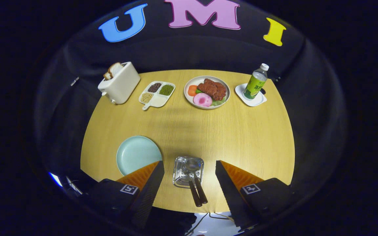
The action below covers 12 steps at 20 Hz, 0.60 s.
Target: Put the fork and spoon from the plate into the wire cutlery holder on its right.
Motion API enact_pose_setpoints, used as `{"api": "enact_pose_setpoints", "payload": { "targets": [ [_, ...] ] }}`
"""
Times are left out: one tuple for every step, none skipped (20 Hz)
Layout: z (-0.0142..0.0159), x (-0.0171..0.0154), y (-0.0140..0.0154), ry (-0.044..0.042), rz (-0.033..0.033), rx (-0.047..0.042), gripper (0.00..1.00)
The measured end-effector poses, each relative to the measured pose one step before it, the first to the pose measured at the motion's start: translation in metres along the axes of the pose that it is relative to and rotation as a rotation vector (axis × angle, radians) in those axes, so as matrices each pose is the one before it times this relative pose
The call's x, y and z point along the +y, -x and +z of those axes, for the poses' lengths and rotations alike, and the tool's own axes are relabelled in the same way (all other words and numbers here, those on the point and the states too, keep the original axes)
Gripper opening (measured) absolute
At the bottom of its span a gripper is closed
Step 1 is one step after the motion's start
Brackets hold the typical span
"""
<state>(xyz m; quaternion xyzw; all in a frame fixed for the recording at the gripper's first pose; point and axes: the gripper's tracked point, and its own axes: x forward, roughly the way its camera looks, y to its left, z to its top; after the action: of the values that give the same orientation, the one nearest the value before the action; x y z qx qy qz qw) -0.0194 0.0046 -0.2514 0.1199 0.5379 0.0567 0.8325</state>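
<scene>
Gripper view, looking down at a round light-wood counter (241,131). Fingers spread wide, holding nothing; gripper (189,170) hovers above the counter's near edge. Between the two fingers sits the square silver wire cutlery holder (188,171). Two dark-handled utensils are already in it, handles sticking out toward the camera, side by side and touching or nearly so: the left handle (194,194) and the right handle (201,193). Metal heads sit inside the holder; can't tell which one is the fork and which the spoon. Just left of the holder, partly behind the left finger, is the pale blue round plate (136,152), nothing on it.

Far side of the counter, left to right: white toaster (120,83) with bread slices up top, white four-compartment dish (157,93) of beans and grains, white plate (189,98) of meat, ham slice and vegetables, clear bottle with green label (256,82) upright on a white square coaster (251,96).
</scene>
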Motion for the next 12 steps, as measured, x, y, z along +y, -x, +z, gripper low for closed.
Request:
{"api": "enact_pose_setpoints", "payload": {
  "targets": [
    [0.00314, -0.00102, 0.00398, -0.00814, -0.00234, -0.02981, 0.99],
    [0.00403, -0.00122, 0.00623, -0.01075, -0.00409, -0.03793, 0.99],
    [0.00525, -0.00178, 0.00586, -0.01114, -0.00497, -0.04111, 1.00],
    [0.00404, -0.00139, 0.00637, -0.01223, -0.00156, -0.04184, 1.00],
    [0.00589, -0.00197, 0.00669, -0.00519, -0.00161, -0.04303, 1.00],
    [0.00507, -0.00338, 0.00575, 0.00297, -0.00446, -0.04605, 1.00],
    [0.00808, -0.00530, 0.00643, 0.01166, -0.00600, -0.05311, 1.00],
    [0.00861, -0.00508, 0.00636, 0.01511, -0.01195, -0.05787, 1.00],
    [0.00948, -0.00512, 0.00668, 0.01391, -0.00643, -0.05776, 1.00],
    [0.00445, 0.00106, 0.00743, 0.01489, -0.00027, -0.05274, 1.00],
    [0.00616, -0.00163, 0.00646, 0.01680, -0.00155, -0.04912, 1.00],
    [0.00503, -0.00127, 0.00635, 0.01588, 0.00283, -0.04538, 1.00]
  ]
}}
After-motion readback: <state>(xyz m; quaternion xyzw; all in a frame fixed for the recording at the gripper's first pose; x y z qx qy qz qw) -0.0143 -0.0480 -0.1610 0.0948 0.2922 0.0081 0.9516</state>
